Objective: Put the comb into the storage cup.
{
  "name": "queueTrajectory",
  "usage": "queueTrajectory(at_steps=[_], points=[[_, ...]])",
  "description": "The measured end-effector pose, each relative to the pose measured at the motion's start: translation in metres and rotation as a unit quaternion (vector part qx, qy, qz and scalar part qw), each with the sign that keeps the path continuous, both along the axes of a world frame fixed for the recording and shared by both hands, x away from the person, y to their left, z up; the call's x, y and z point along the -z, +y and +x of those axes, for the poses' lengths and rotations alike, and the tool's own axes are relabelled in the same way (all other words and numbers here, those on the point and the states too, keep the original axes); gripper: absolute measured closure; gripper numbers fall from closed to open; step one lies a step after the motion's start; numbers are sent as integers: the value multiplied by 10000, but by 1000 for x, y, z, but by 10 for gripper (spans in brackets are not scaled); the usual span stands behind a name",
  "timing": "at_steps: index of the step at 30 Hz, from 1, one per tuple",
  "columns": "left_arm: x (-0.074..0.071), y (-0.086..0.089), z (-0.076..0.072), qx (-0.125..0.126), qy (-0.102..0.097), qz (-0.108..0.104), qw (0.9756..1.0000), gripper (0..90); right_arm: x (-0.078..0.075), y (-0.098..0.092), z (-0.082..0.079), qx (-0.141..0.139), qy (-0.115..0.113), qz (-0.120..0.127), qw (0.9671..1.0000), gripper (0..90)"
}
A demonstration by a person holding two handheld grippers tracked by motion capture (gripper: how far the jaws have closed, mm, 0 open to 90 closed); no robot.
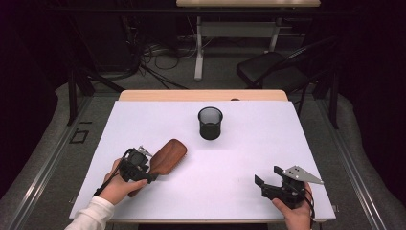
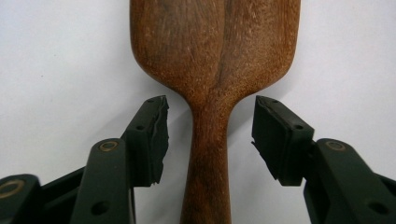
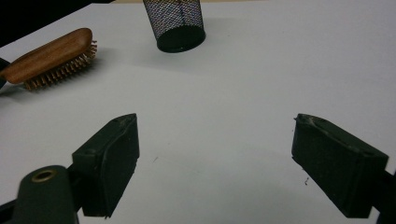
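We see a wooden hairbrush (image 1: 167,156) lying bristles down on the white tabletop (image 1: 239,143), toward the near left, its head pointing far and to the right and its handle running back toward the person. The left hand-held gripper (image 1: 149,173) sits over that handle: in the left gripper view its two black jaws stand on either side of the neck of the hairbrush (image 2: 208,140), just below the head, with a clear gap of tabletop showing between each pad and the wood, so nothing is gripped. The right hand-held gripper (image 1: 268,181) rests at the near right, well apart from the hairbrush, its jaws spread wide with bare tabletop between them. A black mesh cup (image 1: 210,122) stands upright near the middle of the far half, apart from both.
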State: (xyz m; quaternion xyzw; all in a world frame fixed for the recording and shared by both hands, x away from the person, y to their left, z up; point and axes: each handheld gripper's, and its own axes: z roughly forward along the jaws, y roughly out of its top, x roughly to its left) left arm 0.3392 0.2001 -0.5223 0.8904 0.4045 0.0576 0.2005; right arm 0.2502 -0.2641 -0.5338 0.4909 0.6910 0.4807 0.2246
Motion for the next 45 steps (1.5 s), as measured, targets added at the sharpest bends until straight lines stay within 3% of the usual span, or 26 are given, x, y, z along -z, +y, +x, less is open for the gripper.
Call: queueTrajectory(at_steps=[26,45], points=[[6,-6,4,53,189,317,9993,630,0,0,0,-24,20,-5,10000,148],[7,-11,8,154,260,481,9984,689,0,0,0,-31,19,-8,10000,148]])
